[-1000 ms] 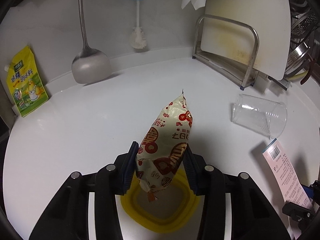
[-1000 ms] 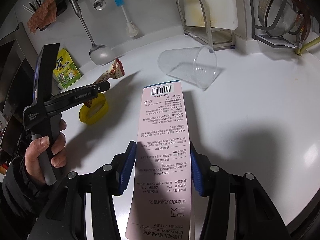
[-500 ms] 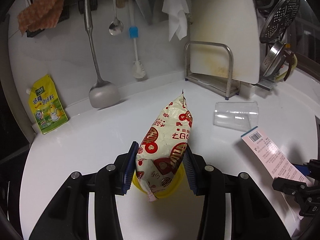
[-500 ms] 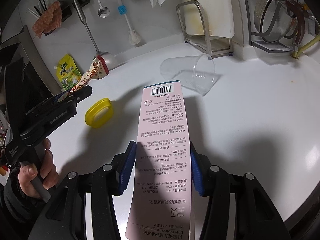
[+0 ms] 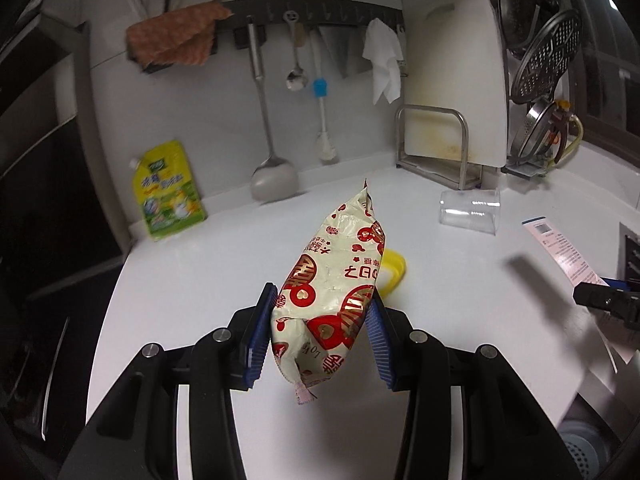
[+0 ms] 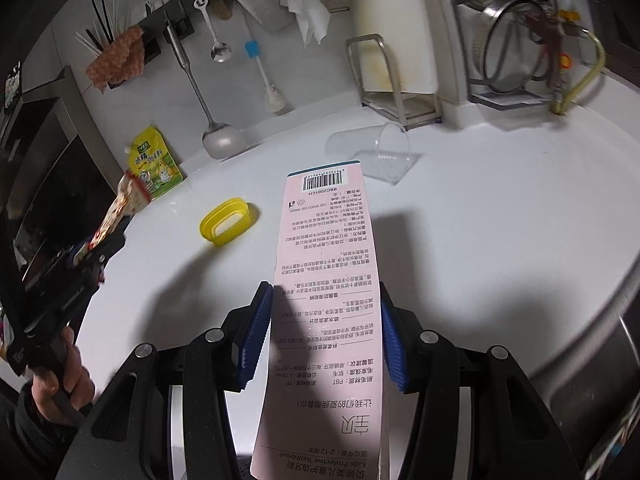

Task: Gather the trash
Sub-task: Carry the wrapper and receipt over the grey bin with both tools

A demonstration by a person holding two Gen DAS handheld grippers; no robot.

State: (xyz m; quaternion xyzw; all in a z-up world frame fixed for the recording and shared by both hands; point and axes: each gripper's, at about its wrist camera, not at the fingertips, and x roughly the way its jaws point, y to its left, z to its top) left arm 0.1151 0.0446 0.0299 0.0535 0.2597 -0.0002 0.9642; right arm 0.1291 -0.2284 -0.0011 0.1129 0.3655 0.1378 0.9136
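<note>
The snack packet (image 5: 334,292) is cream with red round prints, puffy, its crimped end hanging toward the camera. The left gripper (image 5: 320,336) has its blue pads closed against the packet's sides and holds it in the air above the near part of the white counter (image 5: 208,272). The right gripper (image 6: 324,336) is closed on a long pink toothbrush card (image 6: 328,280) with a barcode at its far end, also held above the counter. A yellow lid (image 6: 228,221) lies on the counter to the left of the card, and a clear cup (image 6: 376,156) lies on its side farther back. At the far left a yellow pouch (image 5: 168,192) leans on the wall. A ladle (image 5: 272,176), a brush (image 5: 322,120) and what seems to be an orange cloth (image 5: 176,36) hang from a dark rail. A cutting board (image 5: 452,80) stands in a rack at far right.
</note>
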